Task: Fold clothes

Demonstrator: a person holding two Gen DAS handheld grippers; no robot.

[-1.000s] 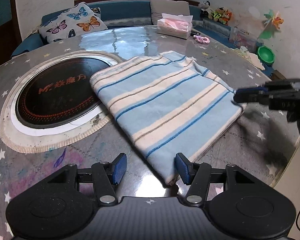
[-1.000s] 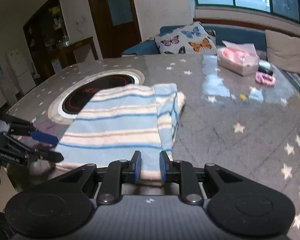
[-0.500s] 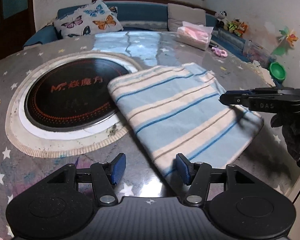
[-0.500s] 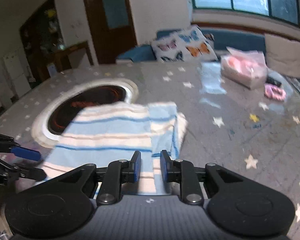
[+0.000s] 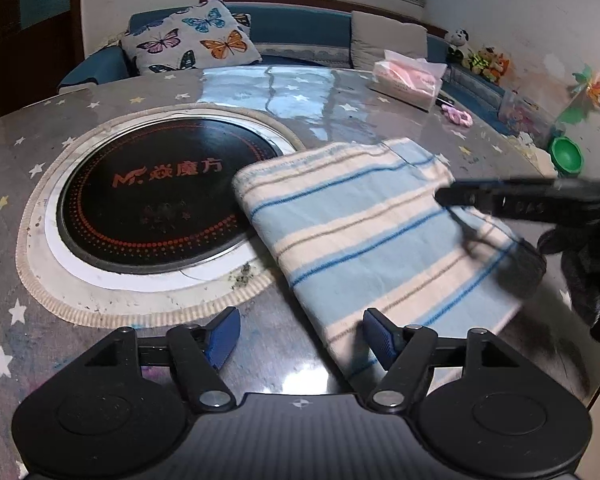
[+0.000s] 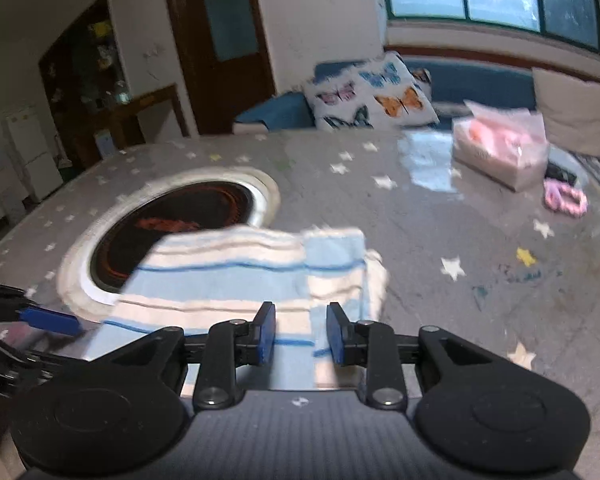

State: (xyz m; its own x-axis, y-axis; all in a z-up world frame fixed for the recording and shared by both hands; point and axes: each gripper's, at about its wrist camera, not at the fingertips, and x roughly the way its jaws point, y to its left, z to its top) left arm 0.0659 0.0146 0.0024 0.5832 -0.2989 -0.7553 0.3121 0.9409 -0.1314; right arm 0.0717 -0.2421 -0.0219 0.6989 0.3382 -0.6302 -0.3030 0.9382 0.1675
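A folded striped garment [image 5: 372,232], light blue and cream, lies flat on the round table, its left corner over the black cooktop. It also shows in the right wrist view [image 6: 236,280]. My left gripper [image 5: 300,338] is open and empty, above the garment's near corner. My right gripper [image 6: 300,332] is open and empty, raised above the garment's near edge; in the left wrist view it [image 5: 440,196] hovers over the garment's right side.
A round black induction cooktop [image 5: 156,196] is set in the star-patterned table [image 5: 28,320]. A pink tissue box [image 5: 408,80] and a pink hair tie [image 5: 456,114] lie at the back. A green bowl [image 5: 566,154] sits at the right edge.
My right gripper has opened a little, let go of the garment edge and lifted back. My left gripper has drawn back from the garment, still open.
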